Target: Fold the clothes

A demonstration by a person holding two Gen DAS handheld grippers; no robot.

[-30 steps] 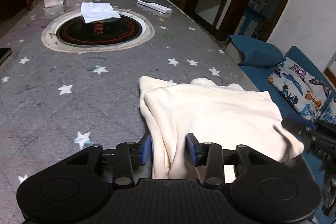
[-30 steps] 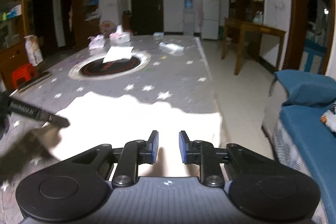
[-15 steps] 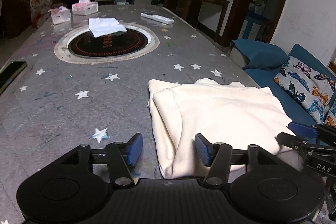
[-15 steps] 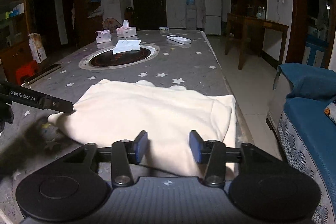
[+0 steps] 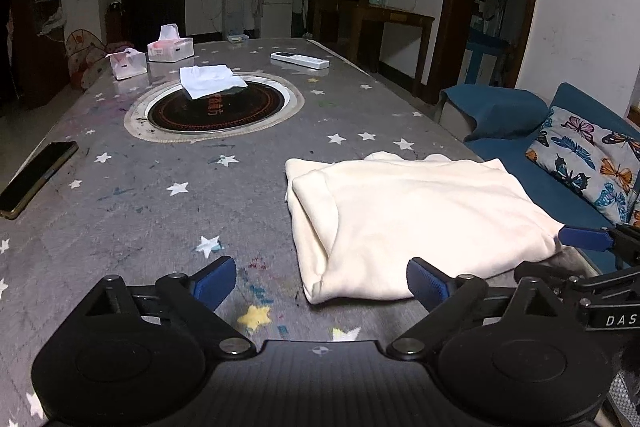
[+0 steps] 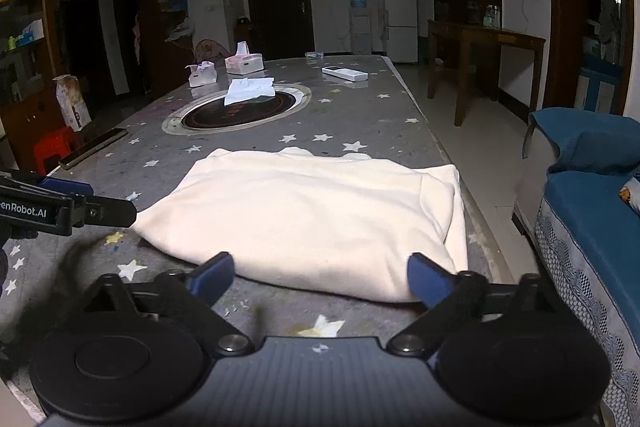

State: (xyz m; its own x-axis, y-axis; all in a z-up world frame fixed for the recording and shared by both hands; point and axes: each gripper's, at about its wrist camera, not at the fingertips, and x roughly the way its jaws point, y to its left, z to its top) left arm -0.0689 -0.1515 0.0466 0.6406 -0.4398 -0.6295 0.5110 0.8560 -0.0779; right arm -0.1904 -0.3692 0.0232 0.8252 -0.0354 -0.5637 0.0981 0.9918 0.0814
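On the star-printed table (image 5: 120, 211), a soft cream garment (image 5: 416, 215) lies folded; both grippers' fingers (image 5: 214, 281) released.

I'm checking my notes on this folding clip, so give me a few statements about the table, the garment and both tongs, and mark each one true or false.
1. The folded cream fabric garment lies flat on the grey star-patterned table. True.
2. The left tongs are clamped on the garment. False: they stand wide open, gripping nothing.
3. The right tongs are open, with the garment's near edge just ahead of them. True.
4. A white remote control lies on top of the garment. False: it lies far across the table.
5. A white folded cloth rests on the round black inset cooktop. True.
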